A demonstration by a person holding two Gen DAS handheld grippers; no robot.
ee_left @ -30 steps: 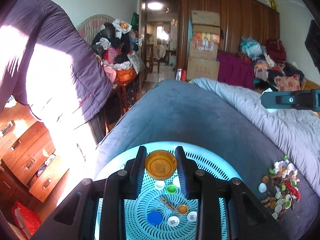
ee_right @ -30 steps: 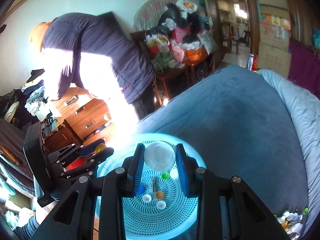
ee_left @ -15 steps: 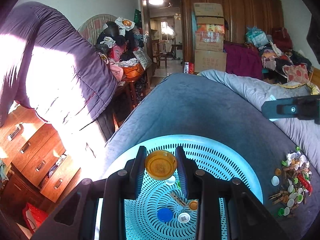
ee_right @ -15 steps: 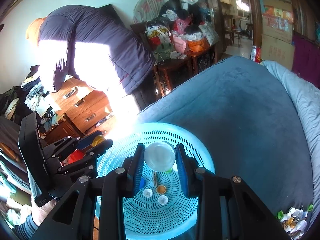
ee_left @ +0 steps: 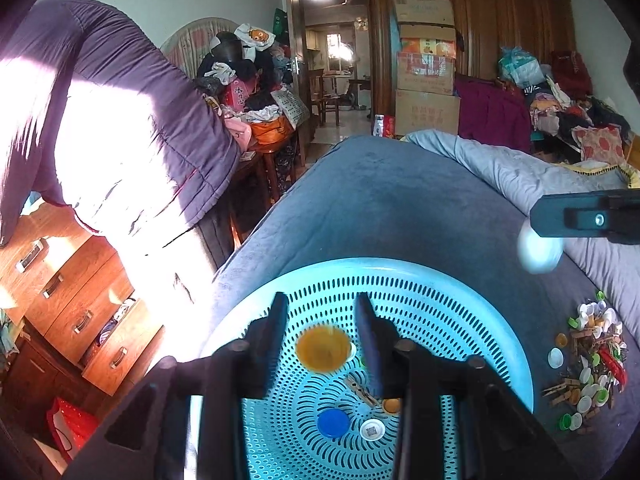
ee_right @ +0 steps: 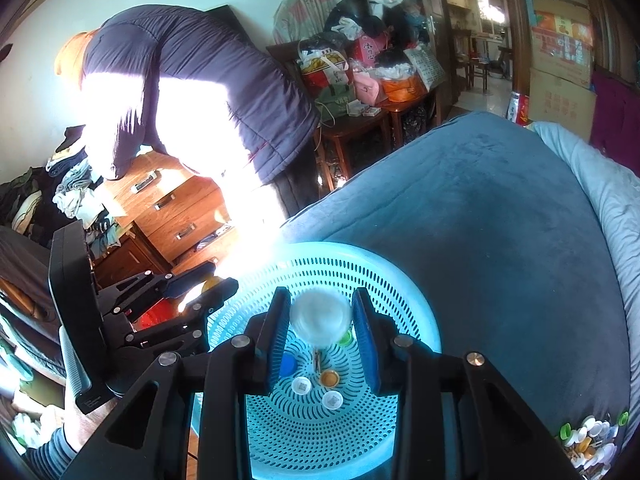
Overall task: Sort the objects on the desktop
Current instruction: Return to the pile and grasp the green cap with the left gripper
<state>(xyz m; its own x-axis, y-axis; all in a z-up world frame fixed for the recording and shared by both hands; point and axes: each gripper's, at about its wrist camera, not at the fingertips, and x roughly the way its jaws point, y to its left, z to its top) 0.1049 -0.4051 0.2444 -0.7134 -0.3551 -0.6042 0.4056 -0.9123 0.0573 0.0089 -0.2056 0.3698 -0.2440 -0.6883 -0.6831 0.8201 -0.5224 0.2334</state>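
Left gripper: jaws spread wide, and the round amber-orange plastic lid sits blurred in the gap, clear of both inner faces, over the round turquoise perforated plastic basket. Right gripper: jaws parted too, with a blurred, translucent white round cap between them; whether it touches either face, I cannot tell. In the left view that same white cap shows as a pale blur under the right gripper's dark finger, above the basket's right rim.

Down on the basket floor: a blue round bottle cap, a small white cap with a printed code, a small orange cap, a wooden clothespin. The right view adds a green cap by the far jaw.

The basket rests on the blue-grey bed cover, at its near left edge. Toward the bed's right edge, well apart from the basket, lies a heap of mixed bottle caps and clothespins.
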